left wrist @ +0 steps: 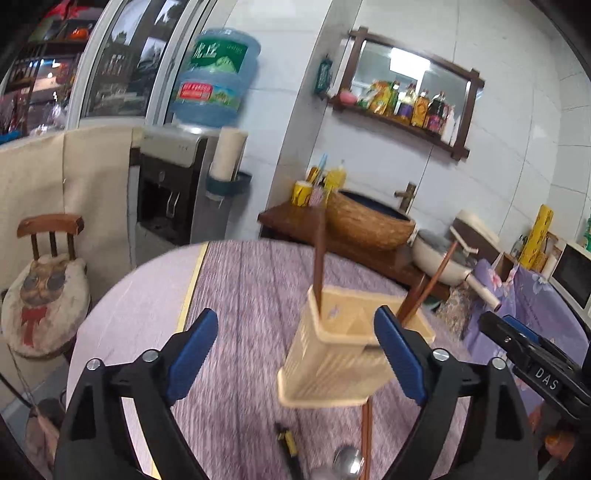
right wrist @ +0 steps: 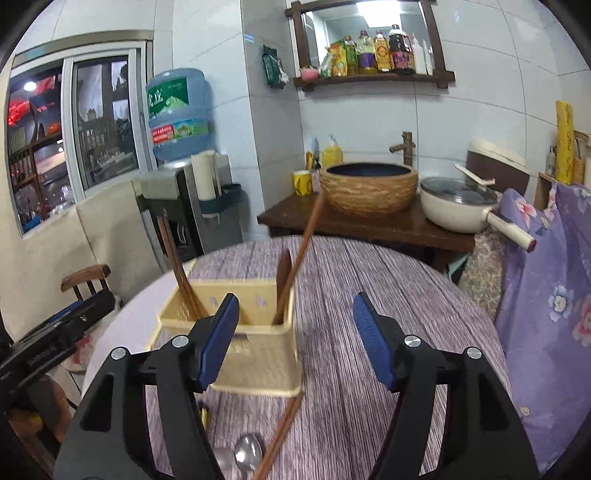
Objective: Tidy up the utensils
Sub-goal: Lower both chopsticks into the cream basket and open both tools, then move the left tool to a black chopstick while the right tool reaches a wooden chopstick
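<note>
beige plastic holder: mid-table, chopsticks inside
left gripper: fingers apart, empty
right gripper: fingers apart, empty

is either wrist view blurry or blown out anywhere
Left wrist view: motion blur smears the utensil holder and tablecloth; the mirror reflects a bright light. Right wrist view: sharper, with slight blur on the utensil holder; glare at the mirror top. Both bend straight lines.

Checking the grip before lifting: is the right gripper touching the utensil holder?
Cannot tell: in the right wrist view, one finger overlaps the utensil holder, hiding any contact.
</note>
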A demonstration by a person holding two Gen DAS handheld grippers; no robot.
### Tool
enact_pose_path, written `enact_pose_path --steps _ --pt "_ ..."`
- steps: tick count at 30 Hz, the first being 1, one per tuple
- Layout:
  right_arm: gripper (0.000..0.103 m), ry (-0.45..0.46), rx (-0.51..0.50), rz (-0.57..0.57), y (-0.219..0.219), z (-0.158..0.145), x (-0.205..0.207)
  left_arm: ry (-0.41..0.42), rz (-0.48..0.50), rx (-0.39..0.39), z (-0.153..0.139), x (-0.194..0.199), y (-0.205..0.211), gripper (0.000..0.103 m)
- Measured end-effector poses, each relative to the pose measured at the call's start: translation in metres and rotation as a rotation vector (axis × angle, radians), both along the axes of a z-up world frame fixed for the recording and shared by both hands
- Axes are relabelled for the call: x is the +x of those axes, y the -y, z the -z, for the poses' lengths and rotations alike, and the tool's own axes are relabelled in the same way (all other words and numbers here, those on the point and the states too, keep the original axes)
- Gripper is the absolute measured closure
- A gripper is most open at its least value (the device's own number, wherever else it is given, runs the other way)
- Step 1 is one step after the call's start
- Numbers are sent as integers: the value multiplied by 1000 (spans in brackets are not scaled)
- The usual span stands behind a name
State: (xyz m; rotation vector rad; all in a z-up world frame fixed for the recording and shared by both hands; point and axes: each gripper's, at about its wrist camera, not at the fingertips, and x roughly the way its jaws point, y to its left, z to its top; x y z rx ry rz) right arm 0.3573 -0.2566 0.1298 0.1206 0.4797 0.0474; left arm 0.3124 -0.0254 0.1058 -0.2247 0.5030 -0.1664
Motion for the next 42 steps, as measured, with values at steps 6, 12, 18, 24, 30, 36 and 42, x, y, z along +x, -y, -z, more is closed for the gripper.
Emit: enact_pose_path --steps 6,12,18,24,30,36,42 --pt "38 -164 -47 25 -3 60 -27 -198 -46 -14 59 -15 -26 16" --pt "38 -320 -34 19 -10 121 -42 -313 -57 -48 101 -31 -37 22" --pt "38 -392 -44 -17 -30 151 -52 -350 -22 16 116 -37 -22 31" --pt "38 -433 -84 -51 -51 163 -51 -373 18 56 125 -41 -8 34" --pt "39 -466 -68 -54 -52 171 -48 -391 41 73 133 -45 -1 37" --pt "47 -486 -98 18 -30 169 -49 -403 43 80 136 -45 0 37" --pt "47 -483 -20 13 -18 169 -51 -410 76 97 137 -41 15 42"
